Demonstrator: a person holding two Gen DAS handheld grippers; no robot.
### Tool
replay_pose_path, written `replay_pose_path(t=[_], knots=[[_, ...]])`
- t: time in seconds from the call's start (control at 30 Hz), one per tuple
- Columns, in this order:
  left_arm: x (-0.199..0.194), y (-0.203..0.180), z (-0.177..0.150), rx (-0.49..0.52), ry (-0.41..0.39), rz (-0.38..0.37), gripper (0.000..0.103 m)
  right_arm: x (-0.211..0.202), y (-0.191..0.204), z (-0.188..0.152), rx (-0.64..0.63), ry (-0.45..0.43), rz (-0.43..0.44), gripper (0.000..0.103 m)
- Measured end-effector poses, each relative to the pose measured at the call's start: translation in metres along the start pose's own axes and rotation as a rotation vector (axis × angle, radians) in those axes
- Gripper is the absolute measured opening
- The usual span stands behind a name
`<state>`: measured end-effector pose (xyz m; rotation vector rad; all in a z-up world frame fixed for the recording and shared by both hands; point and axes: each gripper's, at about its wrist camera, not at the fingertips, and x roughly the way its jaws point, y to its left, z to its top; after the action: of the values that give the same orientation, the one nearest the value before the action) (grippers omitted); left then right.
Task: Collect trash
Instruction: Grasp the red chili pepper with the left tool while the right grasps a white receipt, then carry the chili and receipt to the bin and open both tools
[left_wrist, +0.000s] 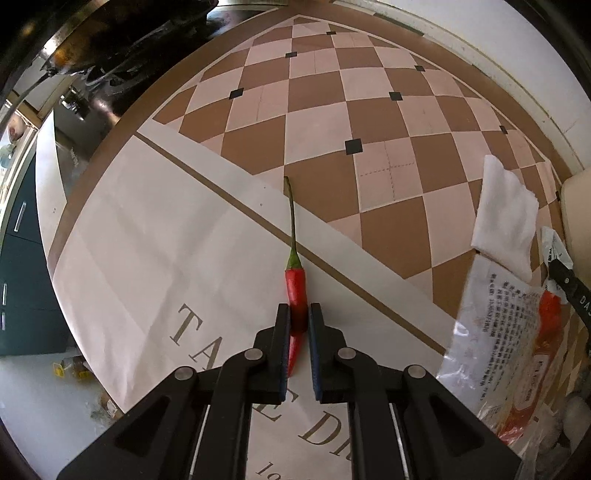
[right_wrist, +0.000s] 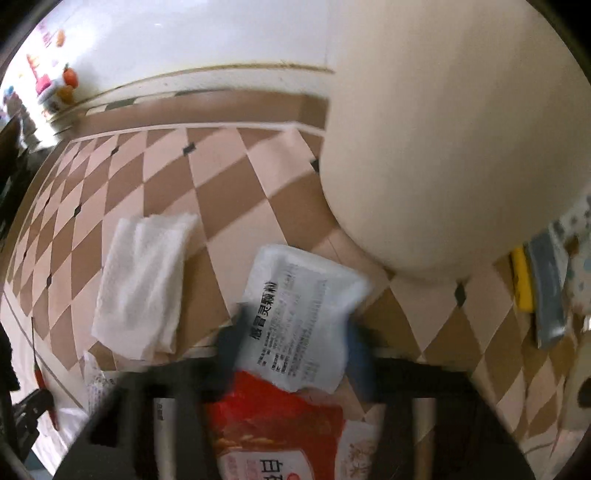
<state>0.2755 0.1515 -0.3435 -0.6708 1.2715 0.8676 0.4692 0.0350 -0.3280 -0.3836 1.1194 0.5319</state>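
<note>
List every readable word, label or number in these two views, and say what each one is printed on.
"TA", "E D" and "1": partial gold lettering on the tablecloth, cut off by the left gripper.
"感冒灵颗粒": white sachet between the right gripper fingers; its small print is blurred.
"DA": black knife handle, cut off.
Clear printed bag: text too small to read.

The left gripper (left_wrist: 299, 321) had its two black jaws closed narrowly on a red chili pepper (left_wrist: 295, 291), whose long green stem ran straight ahead beyond the fingertips while its pointed tip trailed back between the jaws. Under the jaws lay a patterned tablecloth (left_wrist: 147, 240), pale with lettering near them and brown-and-pink diamonds farther ahead. Far to the right of the jaws sat a folded white tissue (left_wrist: 506, 218) and, nearer, a clear printed plastic wrapper (left_wrist: 495, 332)
</note>
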Motion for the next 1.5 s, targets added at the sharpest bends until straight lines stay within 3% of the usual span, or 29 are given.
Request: replay_pose_path(t=[0.03, 0.13, 0.33, 0.5, 0.67, 0.9, 1.03, 1.23, 1.4, 1.5], knots=[[-0.003, 0.000, -0.001, -0.002, -0.007, -0.001, 0.007, -0.001, 0.002, 0.001, -0.006, -0.001, 0.014, 0.012], [-0.016, 0.008, -0.002, -0.004, -0.037, -0.002, 0.007, -0.012, 0.004, 0.003, -0.015, -0.040, 0.028, 0.007], [-0.058, 0.022, 0.000, -0.022, -0.135, -0.017, 0.007, -0.063, 0.008, 0.005, -0.023, -0.174, 0.049, 0.007], [-0.102, 0.058, -0.007, -0.065, -0.226, -0.026, 0.007, -0.105, 0.030, 0.002, -0.063, -0.228, 0.112, 0.007], [-0.127, 0.110, -0.016, -0.124, -0.284, -0.014, 0.007, -0.143, 0.066, -0.015, -0.114, -0.221, 0.222, 0.007], [-0.140, 0.204, -0.060, -0.241, -0.300, 0.051, 0.007, -0.181, 0.159, -0.065, -0.244, -0.164, 0.386, 0.007], [-0.128, 0.262, -0.091, -0.318, -0.272, 0.115, 0.007, -0.190, 0.219, -0.103, -0.342, -0.131, 0.448, 0.007], [-0.082, 0.355, -0.147, -0.475, -0.159, 0.143, 0.007, -0.182, 0.315, -0.175, -0.492, -0.030, 0.509, 0.007], [-0.018, 0.417, -0.190, -0.574, -0.055, 0.142, 0.007, -0.152, 0.384, -0.254, -0.614, 0.062, 0.513, 0.006], [0.043, 0.451, -0.217, -0.633, 0.027, 0.114, 0.007, -0.122, 0.417, -0.301, -0.675, 0.119, 0.504, 0.007]])
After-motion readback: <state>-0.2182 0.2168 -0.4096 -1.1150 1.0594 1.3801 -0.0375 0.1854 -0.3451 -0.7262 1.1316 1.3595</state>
